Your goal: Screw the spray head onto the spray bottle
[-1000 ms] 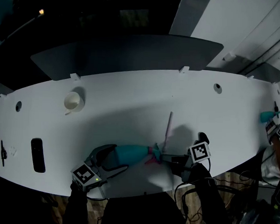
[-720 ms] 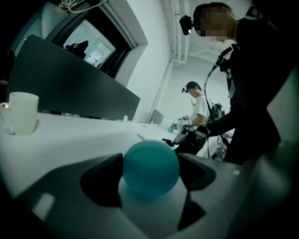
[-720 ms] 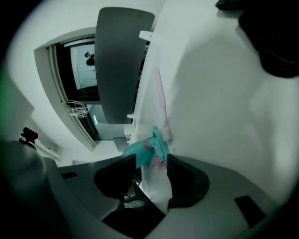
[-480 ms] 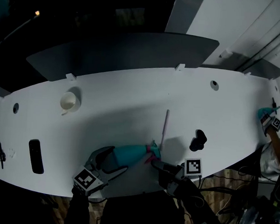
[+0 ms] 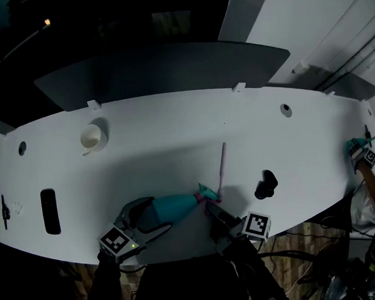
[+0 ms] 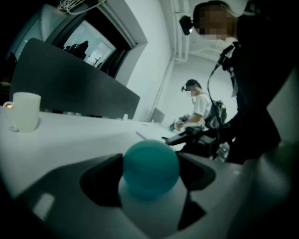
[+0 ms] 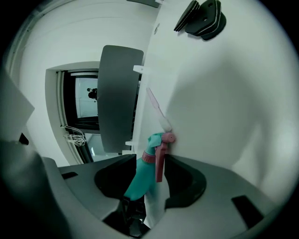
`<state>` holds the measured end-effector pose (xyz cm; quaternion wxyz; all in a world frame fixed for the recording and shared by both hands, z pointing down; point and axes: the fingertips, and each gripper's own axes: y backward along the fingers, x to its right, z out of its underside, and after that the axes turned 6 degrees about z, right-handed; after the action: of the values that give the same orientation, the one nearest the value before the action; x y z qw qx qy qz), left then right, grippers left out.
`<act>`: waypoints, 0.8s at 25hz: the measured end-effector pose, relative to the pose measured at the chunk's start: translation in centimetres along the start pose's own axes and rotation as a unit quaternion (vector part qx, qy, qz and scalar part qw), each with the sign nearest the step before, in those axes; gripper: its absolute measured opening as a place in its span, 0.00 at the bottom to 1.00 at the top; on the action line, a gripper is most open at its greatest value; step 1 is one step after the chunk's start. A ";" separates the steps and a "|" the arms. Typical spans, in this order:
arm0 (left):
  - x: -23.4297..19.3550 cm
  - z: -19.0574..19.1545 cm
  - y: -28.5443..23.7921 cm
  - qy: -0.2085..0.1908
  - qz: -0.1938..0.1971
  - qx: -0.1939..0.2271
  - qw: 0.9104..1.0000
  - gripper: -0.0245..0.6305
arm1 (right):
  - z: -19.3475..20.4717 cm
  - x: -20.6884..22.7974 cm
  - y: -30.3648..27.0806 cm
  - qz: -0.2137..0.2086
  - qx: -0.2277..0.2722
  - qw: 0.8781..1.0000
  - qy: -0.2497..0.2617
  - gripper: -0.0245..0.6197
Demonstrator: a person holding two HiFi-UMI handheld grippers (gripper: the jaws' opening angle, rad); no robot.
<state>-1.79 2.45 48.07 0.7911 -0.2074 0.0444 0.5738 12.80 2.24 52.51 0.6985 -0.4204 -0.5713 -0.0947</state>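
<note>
Left gripper view: smooth, rounded teal bottle (image 6: pixel 150 170)

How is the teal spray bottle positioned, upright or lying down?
Lying down: the spray bottle stretches along the table, its base in the left gripper, its spray head pointing sideways.

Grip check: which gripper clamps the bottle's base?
The left gripper, shut on the spray bottle at its base; the right gripper has just been opening around the spray head.

White mug (image 5: pixel 92 136), black slab (image 5: pixel 50 210) (perhaps a remote), well apart on table (image 5: pixel 163 132)
</note>
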 end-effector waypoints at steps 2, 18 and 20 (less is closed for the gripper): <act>-0.1 0.0 0.0 0.000 -0.003 -0.001 1.000 0.61 | -0.3 -0.2 -0.1 -0.017 0.007 1.000 -0.010 0.32; -1.0 -1.3 0.6 0.032 -0.014 0.023 0.999 0.61 | -1.4 -0.4 -2.2 -0.032 -0.015 0.999 -0.037 0.12; -0.9 -1.3 0.5 0.033 -0.009 0.021 0.999 0.61 | -1.2 -1.0 -2.5 -0.053 -0.028 0.997 -0.039 0.12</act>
<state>-2.32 1.26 47.00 0.7983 -0.2101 0.0801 0.5588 11.81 -0.52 52.78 0.6577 -0.4120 -0.6169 -0.1311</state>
